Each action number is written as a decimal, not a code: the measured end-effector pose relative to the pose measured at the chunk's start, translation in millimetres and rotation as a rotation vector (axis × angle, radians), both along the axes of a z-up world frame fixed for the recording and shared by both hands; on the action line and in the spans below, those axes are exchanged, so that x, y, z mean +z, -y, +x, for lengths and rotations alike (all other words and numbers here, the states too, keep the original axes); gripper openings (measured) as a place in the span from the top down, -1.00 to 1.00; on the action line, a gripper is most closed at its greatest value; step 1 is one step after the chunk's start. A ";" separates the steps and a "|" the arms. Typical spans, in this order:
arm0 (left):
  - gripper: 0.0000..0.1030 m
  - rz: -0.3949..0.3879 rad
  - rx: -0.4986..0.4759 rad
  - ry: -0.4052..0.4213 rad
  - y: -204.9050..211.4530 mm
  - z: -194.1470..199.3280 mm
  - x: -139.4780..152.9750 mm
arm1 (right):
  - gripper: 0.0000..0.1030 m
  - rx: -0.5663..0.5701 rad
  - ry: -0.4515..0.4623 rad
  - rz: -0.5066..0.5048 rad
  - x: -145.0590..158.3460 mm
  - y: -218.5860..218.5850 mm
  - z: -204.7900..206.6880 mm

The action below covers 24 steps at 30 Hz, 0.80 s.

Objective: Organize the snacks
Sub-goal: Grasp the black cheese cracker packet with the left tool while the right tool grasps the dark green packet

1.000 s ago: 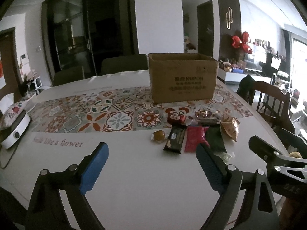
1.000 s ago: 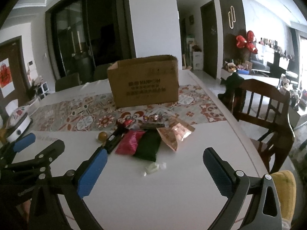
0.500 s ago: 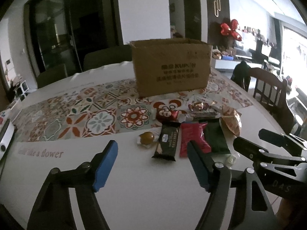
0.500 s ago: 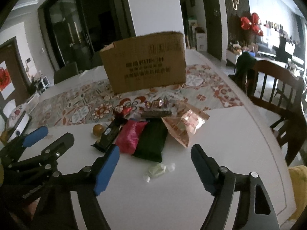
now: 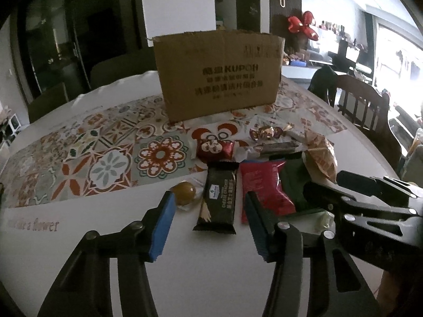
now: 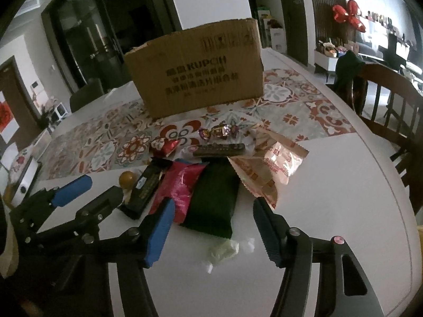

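Brown cardboard box [image 5: 219, 75] stood on the patterned runner [image 5: 87, 158] of the white bench [image 5: 198, 277] in the left wrist view. In front of it lay the snacks: a dark cheese cracker bar [image 5: 218, 198], a red packet [image 5: 264, 186] touching a dark green packet [image 5: 293, 182], a round golden candy [image 5: 185, 192] just beside the bar, and a small red pouch [image 5: 215, 149] on the runner. The left hand-held gripper [image 5: 208, 222] hovered with its blue pads spread, the cracker bar lying between them, not touched. The right hand-held gripper reached in from the right.

In the right wrist view, the right hand-held gripper [image 6: 211, 227] was also spread wide and held nothing. The dark green packet [image 6: 214, 200] lay between its fingers, and a pale wrapped candy [image 6: 224, 249] sat just below it. A copper foil bag [image 6: 272, 169] lay to the right, touching the green packet.
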State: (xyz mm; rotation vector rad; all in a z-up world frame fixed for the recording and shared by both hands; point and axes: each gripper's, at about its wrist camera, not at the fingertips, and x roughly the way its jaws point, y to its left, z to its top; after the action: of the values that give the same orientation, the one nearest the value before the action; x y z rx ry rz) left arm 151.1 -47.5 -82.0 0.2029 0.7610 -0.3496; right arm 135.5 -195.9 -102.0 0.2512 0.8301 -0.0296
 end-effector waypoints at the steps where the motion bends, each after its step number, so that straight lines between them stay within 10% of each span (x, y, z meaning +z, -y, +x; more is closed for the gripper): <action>1: 0.01 0.000 -0.006 -0.009 0.9 1.9 -2.5 | -0.18 -0.002 -0.005 0.004 -1.5 0.7 3.2; 24: 0.23 -0.059 -0.032 -0.140 1.7 32.2 -32.4 | -0.09 -0.019 -0.091 -0.010 -18.2 -5.0 41.2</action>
State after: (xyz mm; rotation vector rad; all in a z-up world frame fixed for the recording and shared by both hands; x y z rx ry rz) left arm 183.3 -49.2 -114.5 0.1358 0.8844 -0.4191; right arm 176.6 -190.9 -120.2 0.2500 0.9181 -0.0634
